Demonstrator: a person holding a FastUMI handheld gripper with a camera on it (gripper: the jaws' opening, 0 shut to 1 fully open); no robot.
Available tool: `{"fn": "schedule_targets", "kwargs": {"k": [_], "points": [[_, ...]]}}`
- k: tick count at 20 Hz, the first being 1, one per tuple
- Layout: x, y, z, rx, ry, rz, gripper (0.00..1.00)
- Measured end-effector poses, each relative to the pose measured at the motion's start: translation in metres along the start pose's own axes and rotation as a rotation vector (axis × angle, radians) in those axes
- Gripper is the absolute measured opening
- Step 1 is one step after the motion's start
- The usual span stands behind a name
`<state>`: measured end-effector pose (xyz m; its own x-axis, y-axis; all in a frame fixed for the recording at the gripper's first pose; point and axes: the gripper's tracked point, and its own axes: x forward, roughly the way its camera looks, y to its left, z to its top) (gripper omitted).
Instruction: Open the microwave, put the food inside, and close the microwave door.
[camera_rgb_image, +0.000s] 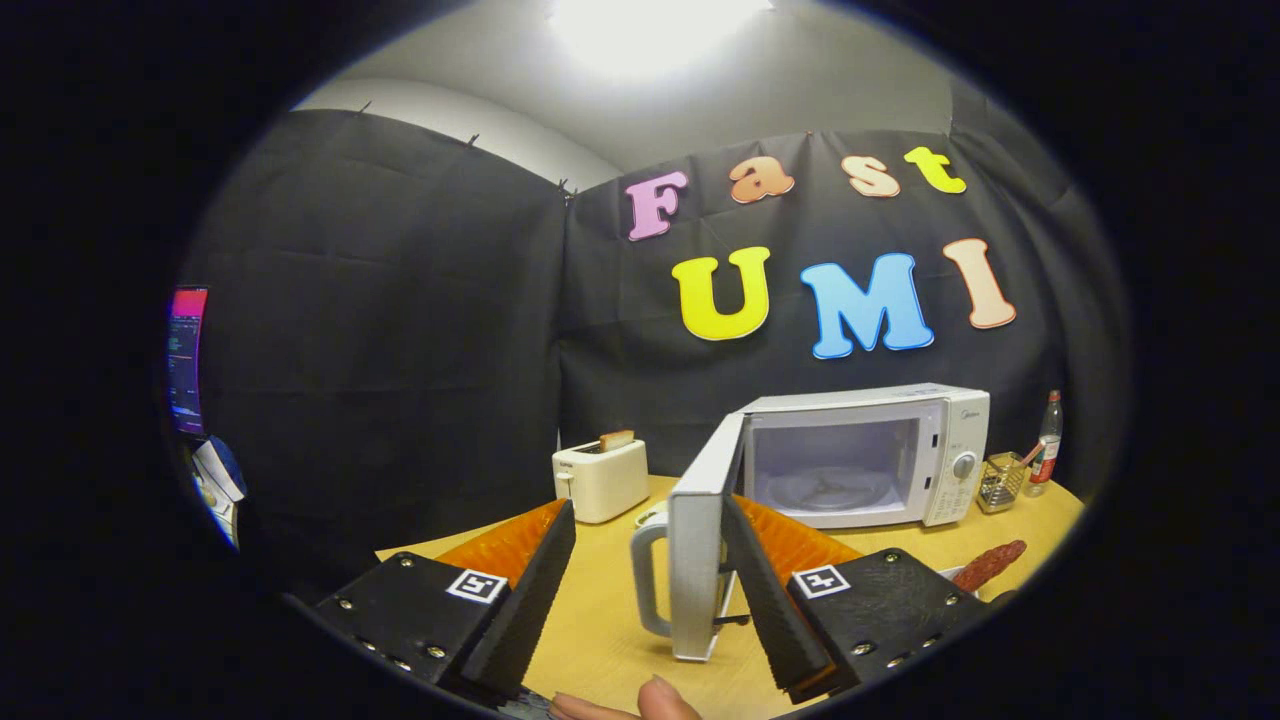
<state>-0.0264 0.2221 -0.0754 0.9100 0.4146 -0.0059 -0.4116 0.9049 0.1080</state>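
Note:
A white microwave (900, 455) stands on the wooden table (600, 620) beyond my fingers, to the right. Its door (700, 540) is swung wide open toward me, edge-on, with the handle (645, 580) facing left. Inside the open cavity lies a glass turntable (825, 490). My gripper (645, 575) is open, with the door's edge and handle lying between the fingers but untouched by them. A reddish sausage-like food (990, 565) lies on the table just past the right finger, partly hidden by it.
A white toaster (600, 478) with a slice of bread in it stands behind the left finger. Right of the microwave are a wire basket (1002, 482) and a bottle (1047, 440). A person's fingertip (660, 700) shows below the fingers.

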Motion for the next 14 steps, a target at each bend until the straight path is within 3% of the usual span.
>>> {"fn": "schedule_targets", "kwargs": {"k": [7, 11, 14], "points": [[-0.043, -0.154, -0.008, -0.105, 0.021, -0.196, 0.89], [-0.062, -0.218, -0.018, -0.162, 0.000, -0.324, 0.89], [-0.066, -0.255, -0.035, -0.095, 0.012, -0.385, 0.89]]}}
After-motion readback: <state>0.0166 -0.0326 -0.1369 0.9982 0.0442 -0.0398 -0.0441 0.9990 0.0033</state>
